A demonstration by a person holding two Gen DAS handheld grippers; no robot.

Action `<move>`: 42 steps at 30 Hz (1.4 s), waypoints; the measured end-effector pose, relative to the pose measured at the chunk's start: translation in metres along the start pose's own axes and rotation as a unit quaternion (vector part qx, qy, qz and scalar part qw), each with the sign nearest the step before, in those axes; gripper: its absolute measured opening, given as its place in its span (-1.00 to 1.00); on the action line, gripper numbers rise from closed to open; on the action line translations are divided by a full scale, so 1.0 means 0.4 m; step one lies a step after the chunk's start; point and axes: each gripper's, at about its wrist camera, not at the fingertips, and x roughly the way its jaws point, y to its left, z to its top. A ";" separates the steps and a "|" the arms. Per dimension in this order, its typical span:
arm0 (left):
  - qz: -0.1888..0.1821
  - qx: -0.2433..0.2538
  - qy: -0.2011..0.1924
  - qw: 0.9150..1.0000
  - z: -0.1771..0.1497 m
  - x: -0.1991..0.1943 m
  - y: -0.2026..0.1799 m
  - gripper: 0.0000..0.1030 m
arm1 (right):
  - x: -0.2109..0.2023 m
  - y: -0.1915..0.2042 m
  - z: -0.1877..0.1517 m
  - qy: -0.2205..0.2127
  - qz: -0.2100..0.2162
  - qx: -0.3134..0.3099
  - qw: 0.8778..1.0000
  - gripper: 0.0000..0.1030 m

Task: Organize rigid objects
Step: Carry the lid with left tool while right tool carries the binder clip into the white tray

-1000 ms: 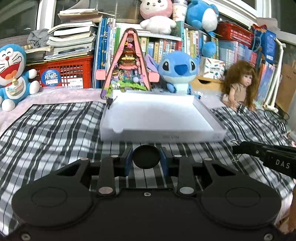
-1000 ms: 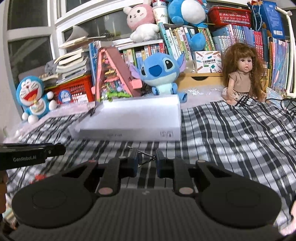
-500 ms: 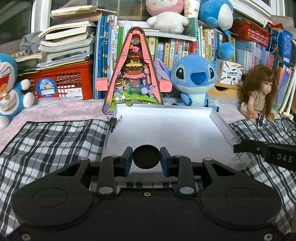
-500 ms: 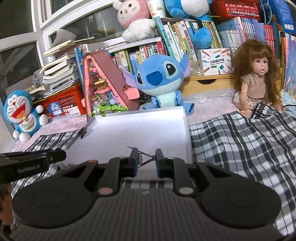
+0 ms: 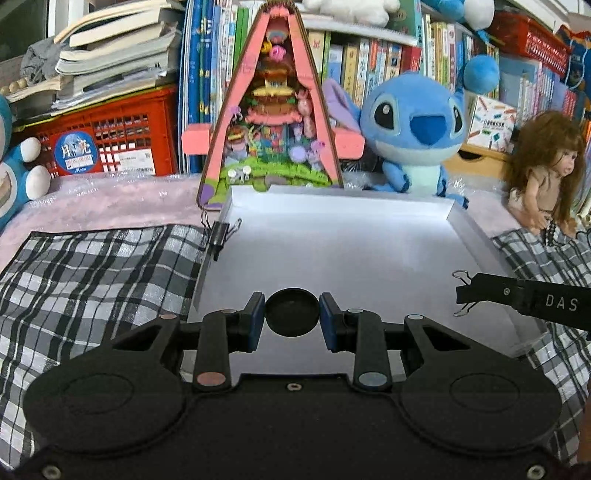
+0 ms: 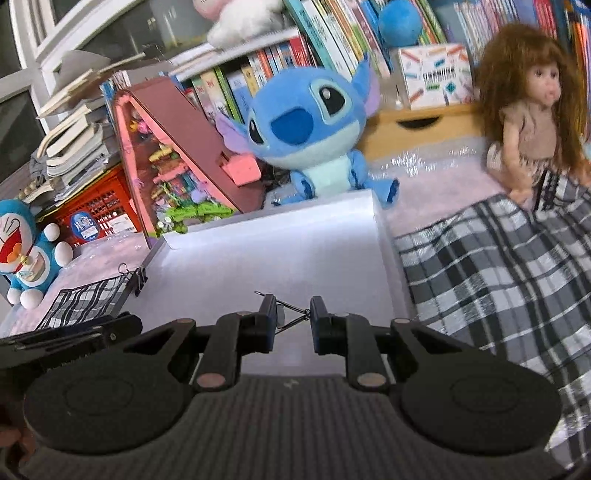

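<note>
A crowded bookshelf (image 5: 369,66) fills twelve o'clock, a red crate (image 5: 110,136) at ten, a window (image 6: 74,33) at eleven, checked cloth (image 5: 92,273) below.

Item count
One white tray (image 5: 476,243), two binder clips (image 5: 221,236) (image 6: 290,317), one black disc (image 5: 292,312), one doll (image 5: 543,173).

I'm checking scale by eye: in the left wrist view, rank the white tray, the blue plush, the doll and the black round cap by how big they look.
1. white tray
2. blue plush
3. doll
4. black round cap, smallest though nearest the camera, in the left claw
</note>
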 end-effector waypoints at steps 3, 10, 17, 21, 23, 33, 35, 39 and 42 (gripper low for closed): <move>0.005 0.009 0.007 1.000 -0.006 0.019 -0.006 -0.42 | 0.019 0.002 -0.006 0.007 -0.004 -0.001 1.000 -0.56; 0.012 0.017 0.021 1.000 -0.021 0.044 -0.007 -0.42 | 0.049 -0.001 -0.016 0.023 -0.014 -0.002 1.000 -0.56; 0.015 0.019 0.032 0.999 -0.028 0.058 -0.006 -0.42 | 0.047 0.010 -0.019 0.024 -0.018 -0.020 0.999 -0.56; 0.017 0.024 0.038 0.999 -0.035 0.063 -0.007 -0.42 | 0.049 0.003 -0.027 0.030 -0.018 -0.020 0.999 -0.56; 0.017 0.025 0.038 0.999 -0.037 0.063 -0.007 -0.42 | 0.049 0.002 -0.030 0.032 -0.017 -0.021 0.999 -0.56; 0.011 0.020 0.045 0.999 -0.043 0.055 -0.003 -0.42 | 0.041 0.002 -0.039 0.041 -0.012 -0.022 0.999 -0.55; 0.009 0.019 0.049 0.999 -0.042 0.054 0.000 -0.42 | 0.039 0.005 -0.038 0.045 -0.011 -0.024 0.999 -0.55; 0.003 0.017 0.060 0.998 -0.037 0.055 0.003 -0.41 | 0.039 0.008 -0.035 0.059 -0.010 -0.024 0.998 -0.54; 0.001 0.013 0.065 0.998 -0.036 0.054 0.005 -0.42 | 0.042 0.009 -0.030 0.070 -0.009 -0.026 0.997 -0.54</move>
